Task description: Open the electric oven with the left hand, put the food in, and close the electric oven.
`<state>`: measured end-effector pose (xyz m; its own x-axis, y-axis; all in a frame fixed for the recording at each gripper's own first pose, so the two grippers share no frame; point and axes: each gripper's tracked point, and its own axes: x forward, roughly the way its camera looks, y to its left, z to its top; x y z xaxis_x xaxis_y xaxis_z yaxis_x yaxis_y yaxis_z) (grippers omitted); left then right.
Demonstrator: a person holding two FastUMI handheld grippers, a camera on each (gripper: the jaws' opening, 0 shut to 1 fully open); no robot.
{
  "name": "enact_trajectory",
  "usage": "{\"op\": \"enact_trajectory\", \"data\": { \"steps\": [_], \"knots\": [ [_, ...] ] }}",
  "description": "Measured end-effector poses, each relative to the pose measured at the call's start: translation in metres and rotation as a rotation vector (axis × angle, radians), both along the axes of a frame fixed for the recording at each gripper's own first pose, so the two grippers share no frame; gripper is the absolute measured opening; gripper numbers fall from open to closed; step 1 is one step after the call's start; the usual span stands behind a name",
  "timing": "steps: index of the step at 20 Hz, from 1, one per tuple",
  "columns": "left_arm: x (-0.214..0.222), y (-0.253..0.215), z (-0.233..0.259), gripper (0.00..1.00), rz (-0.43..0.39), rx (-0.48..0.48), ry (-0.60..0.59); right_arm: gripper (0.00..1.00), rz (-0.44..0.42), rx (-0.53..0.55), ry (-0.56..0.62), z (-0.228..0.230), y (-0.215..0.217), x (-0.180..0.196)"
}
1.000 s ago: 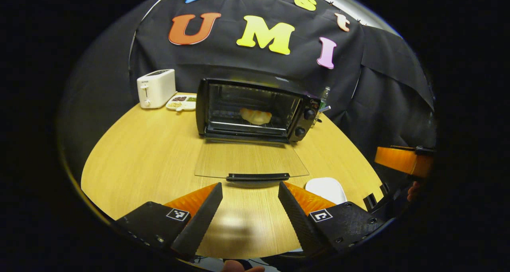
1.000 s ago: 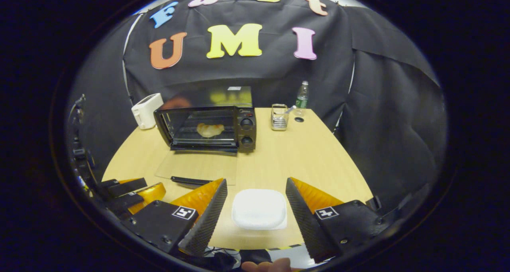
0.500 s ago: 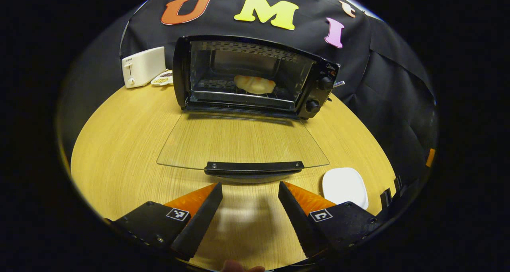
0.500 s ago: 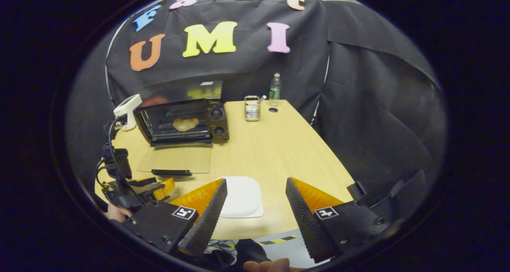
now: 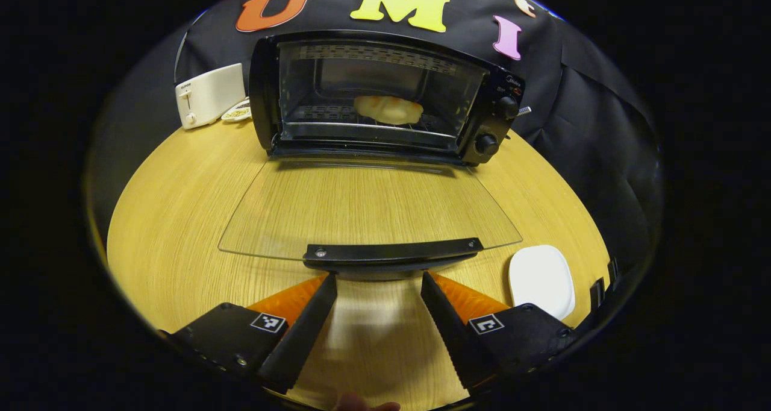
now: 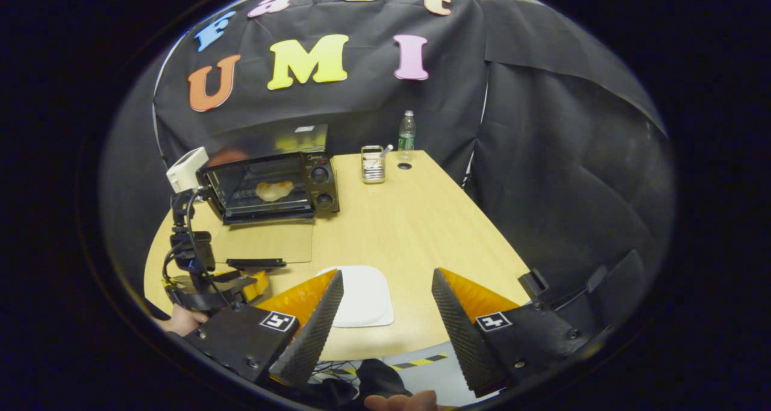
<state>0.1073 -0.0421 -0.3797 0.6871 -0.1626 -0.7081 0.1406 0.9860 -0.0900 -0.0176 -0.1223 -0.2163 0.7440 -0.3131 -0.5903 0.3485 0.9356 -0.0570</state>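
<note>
A: Left gripper view first. Shows the left gripper [image 5: 378,293] low over the wooden table [image 5: 174,218], fingers wide apart, holding nothing. Sits just in front of the black door handle [image 5: 391,252], tips very near it, but can't tell if touching.

B: And the electric oven [image 5: 385,94]?

A: Stands at the back of the table, open. Glass door [image 5: 367,209] folded all the way down, lying flat toward the gripper. Food [image 5: 388,108] already inside, a pale bun-like lump on the wire rack. Two round knobs [image 5: 497,125] on the right side of the oven front.

B: Anything else close by?

A: White plate [image 5: 541,278] on the table, right of the handle, with nothing on it. White toaster [image 5: 208,94] at the back left, with a small dish of snacks [image 5: 236,113] between it and the oven.

B: Now the right gripper view?

A: Shows the right gripper [image 6: 382,305] well back from the oven, near the front edge of the table. Fingers spread wide too, gripping nothing. Same white plate [image 6: 361,295] just ahead of the left finger. Oven [image 6: 268,185] far off to the left, door down, food [image 6: 274,190] inside. Other gripper [image 6: 241,281] seen by the handle, held by a hand [image 6: 181,320]. Small metal rack [image 6: 373,164] and a bottle [image 6: 406,132] at the far end of the table.
</note>
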Motion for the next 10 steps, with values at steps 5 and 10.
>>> {"op": "enact_trajectory", "data": {
  "steps": [5, 10],
  "knots": [
    [0.001, -0.004, 0.018, 0.93, -0.010, 0.001, -0.021, 0.94, 0.011, -0.009, -0.038, 0.014, 0.004, 0.000],
    [0.025, -0.008, 0.082, 0.94, 0.000, -0.038, -0.162, 0.94, 0.016, 0.009, -0.067, 0.017, 0.007, 0.004]
  ]
}}
